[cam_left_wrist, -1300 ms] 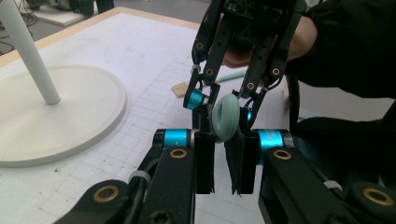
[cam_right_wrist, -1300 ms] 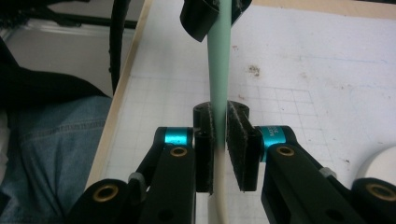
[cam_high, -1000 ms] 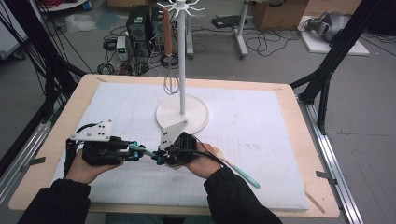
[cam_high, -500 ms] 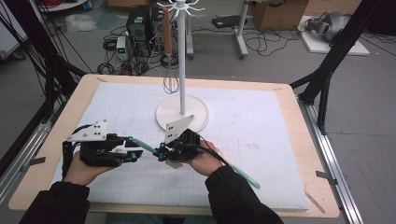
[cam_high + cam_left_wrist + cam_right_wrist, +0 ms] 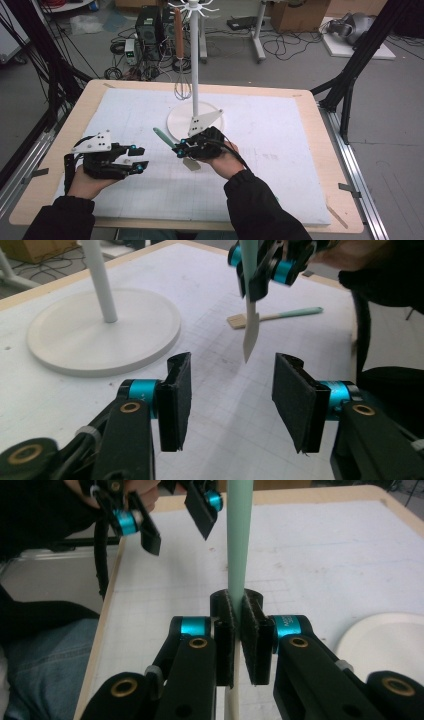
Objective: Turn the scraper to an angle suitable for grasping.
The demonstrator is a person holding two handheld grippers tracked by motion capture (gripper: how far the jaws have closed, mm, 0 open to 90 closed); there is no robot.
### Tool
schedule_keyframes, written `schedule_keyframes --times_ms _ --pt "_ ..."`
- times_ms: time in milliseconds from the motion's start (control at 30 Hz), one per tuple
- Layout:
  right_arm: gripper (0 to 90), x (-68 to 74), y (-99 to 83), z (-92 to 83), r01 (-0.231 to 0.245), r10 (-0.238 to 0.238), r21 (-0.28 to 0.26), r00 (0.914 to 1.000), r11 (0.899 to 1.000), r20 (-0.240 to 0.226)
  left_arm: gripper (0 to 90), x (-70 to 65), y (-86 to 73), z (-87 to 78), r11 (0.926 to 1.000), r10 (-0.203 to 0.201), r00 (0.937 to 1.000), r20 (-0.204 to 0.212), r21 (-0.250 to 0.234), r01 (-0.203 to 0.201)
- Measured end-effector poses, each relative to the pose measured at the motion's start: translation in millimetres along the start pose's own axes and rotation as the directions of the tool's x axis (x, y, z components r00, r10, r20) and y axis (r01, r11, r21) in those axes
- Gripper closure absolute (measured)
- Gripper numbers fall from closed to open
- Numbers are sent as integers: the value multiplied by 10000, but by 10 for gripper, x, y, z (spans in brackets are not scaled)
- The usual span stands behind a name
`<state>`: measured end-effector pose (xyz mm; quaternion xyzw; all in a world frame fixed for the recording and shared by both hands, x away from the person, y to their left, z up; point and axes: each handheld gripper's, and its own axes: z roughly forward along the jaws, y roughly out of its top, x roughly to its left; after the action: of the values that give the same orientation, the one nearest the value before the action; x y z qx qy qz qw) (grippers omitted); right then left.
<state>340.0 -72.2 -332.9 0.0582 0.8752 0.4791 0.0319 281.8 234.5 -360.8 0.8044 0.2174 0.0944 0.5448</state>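
My right gripper (image 5: 183, 148) is shut on a spatula with a mint-green handle (image 5: 163, 136) and a pale blade (image 5: 190, 164), held above the white mat. In the right gripper view the handle (image 5: 239, 530) rises straight up from between the pressed pads of that gripper (image 5: 239, 630). My left gripper (image 5: 138, 158) sits to the left of it, apart from the spatula; its jaws have just been opening and nothing is between them. In the left gripper view the blade (image 5: 251, 325) hangs from the right gripper (image 5: 265, 270), beyond the open left gripper (image 5: 230, 390).
A white utensil stand (image 5: 197, 117) with a round base and tall pole stands mid-table, and a whisk (image 5: 182, 86) hangs from it. A second spatula (image 5: 280, 316) with a wooden head lies on the mat. The wooden table edge (image 5: 40, 200) frames the mat.
The left gripper's jaws opened and let go of the green handle. The right gripper carried the spatula a little up and away from the left gripper.
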Motion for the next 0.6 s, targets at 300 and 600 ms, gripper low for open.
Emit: schedule_keyframes --times_ms 300,600 --pt "848 -140 101 -128 -346 356 -495 9992 9982 203 396 25 -76 -23 9998 -68 9983 -579 191 79" --pt "847 -247 214 -269 -420 456 -744 9978 9963 473 346 42 -110 -20 9996 -66 9963 -857 286 91"
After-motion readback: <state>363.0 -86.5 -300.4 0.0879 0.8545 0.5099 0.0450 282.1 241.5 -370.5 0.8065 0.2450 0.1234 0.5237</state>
